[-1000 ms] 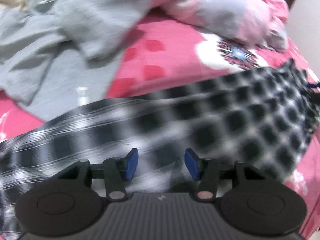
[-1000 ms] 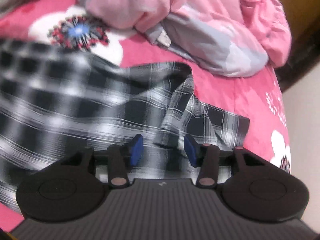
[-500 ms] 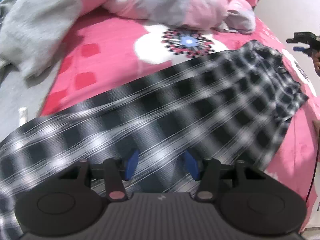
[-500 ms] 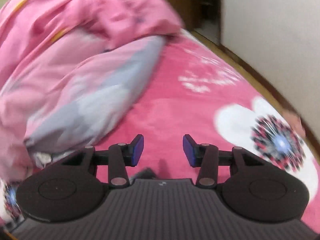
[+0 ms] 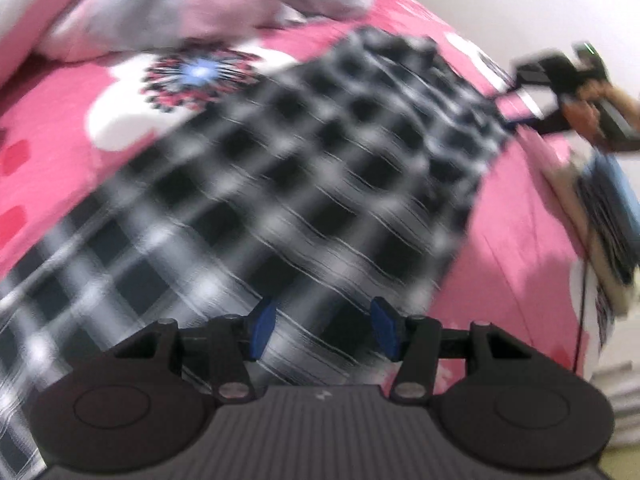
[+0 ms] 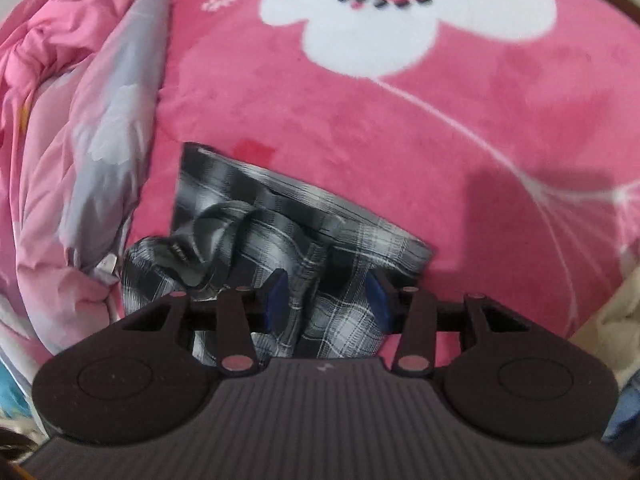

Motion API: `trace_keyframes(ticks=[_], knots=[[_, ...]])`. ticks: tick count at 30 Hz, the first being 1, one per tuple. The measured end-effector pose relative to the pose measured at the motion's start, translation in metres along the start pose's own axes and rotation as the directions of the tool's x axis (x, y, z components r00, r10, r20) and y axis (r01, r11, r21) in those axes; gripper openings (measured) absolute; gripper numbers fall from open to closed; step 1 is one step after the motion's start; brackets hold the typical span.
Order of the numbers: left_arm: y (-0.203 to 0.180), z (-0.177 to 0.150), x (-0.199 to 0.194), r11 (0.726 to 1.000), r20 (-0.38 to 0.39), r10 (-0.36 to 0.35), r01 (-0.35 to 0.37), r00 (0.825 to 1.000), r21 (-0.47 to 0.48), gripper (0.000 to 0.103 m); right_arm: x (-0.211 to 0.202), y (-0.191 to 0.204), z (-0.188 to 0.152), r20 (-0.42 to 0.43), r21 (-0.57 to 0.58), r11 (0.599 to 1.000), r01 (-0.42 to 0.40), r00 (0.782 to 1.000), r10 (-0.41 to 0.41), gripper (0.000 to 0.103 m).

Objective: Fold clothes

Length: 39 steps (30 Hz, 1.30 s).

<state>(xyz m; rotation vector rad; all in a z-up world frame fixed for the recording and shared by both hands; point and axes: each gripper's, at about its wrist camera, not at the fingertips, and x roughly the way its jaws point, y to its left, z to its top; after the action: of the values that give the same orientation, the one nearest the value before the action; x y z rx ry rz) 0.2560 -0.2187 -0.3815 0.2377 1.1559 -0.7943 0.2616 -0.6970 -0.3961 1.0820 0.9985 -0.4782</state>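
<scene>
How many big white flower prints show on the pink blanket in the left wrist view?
1: the white flower lies beside the plaid shirt's far edge, below the bunched quilt. The shirt may cover others.

No words, brand names, numbers or signs can be read in either view. The only mark is a small pale emblem on the ribbed grey housing (image 6: pixel 324 369) of each handheld tool, near its front edge; it is too small to make out as a letter or logo. The pink blanket (image 6: pixel 440 128) carries only a printed flower pattern, no lettering. A small pale tag (image 6: pixel 105 268) shows at the edge of the crumpled quilt on the left in the right wrist view, but nothing on it is legible. The left wrist view is smeared with blur, so any print there cannot be told.
</scene>
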Motion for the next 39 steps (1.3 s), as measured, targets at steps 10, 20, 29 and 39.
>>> trace_keyframes(ticks=[10,20,29,39], knots=[[-0.030,-0.018,-0.001,0.991,-0.014,0.008,-0.006,1.000,0.135,0.054,0.014,0.007,0.006,-0.006,-0.080,0.996,-0.035,0.999,0.035,0.010],[-0.036,-0.023,0.002,0.984,-0.006,0.079,-0.077,0.997,0.158,0.054,0.020,0.018,0.003,-0.019,-0.126,0.992,-0.025,1.000,0.022,0.010],[-0.040,-0.032,-0.016,0.976,-0.005,0.136,-0.133,0.991,0.172,0.054,-0.037,0.018,-0.009,0.098,-0.146,0.987,-0.064,0.992,0.079,0.002],[-0.044,-0.027,-0.005,0.966,0.027,0.149,-0.151,0.989,0.208,0.050,-0.025,0.010,0.002,0.035,-0.113,0.994,0.000,0.999,0.004,0.009]])
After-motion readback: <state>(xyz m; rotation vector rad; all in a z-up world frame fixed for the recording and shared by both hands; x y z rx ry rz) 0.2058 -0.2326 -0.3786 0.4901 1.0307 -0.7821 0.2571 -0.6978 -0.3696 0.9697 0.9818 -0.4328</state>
